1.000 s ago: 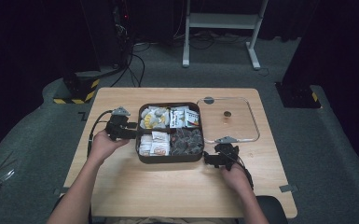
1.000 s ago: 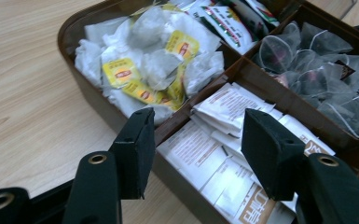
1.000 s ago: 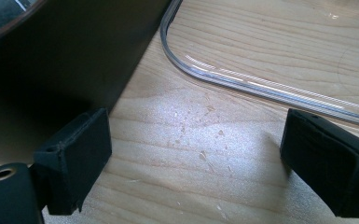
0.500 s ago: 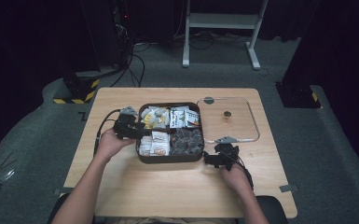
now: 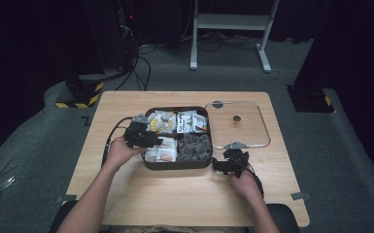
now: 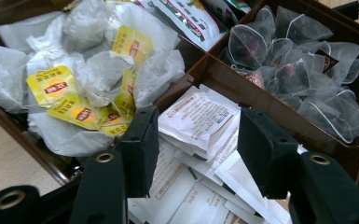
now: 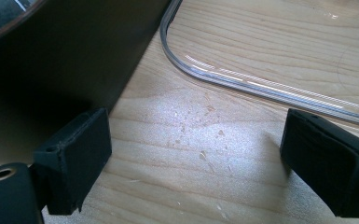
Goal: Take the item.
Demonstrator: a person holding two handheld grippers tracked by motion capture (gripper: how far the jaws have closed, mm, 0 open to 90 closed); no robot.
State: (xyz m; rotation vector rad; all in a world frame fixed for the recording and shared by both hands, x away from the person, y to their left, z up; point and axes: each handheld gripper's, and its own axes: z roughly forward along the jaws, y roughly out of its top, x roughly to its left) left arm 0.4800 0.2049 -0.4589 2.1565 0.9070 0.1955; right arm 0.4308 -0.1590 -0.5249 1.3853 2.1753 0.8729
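A dark brown box [image 5: 200, 164] with four compartments sits mid-table. It holds yellow-tagged tea bags [image 6: 86, 88], white paper sachets [image 6: 200, 114], mesh pyramid bags [image 6: 298, 70] and printed packets [image 6: 191, 16]. My left gripper [image 5: 156, 139] reaches in over the box's left side. Its jaws stand open [image 6: 198, 135] just above the white sachets, with nothing between them. My right gripper [image 5: 225, 164] rests low on the table by the box's front right corner. It is open [image 7: 196, 154] over bare wood, with the box wall [image 7: 51, 60] at its left.
A clear square lid [image 5: 260, 127] with a small round knob [image 5: 236, 118] lies flat on the table, right of the box. Its curved edge [image 7: 261, 87] runs just ahead of the right gripper. The wooden table [image 5: 175, 194] has free room in front.
My left gripper has moved right from the table beside the box to over its left compartments. The right gripper has stayed put.
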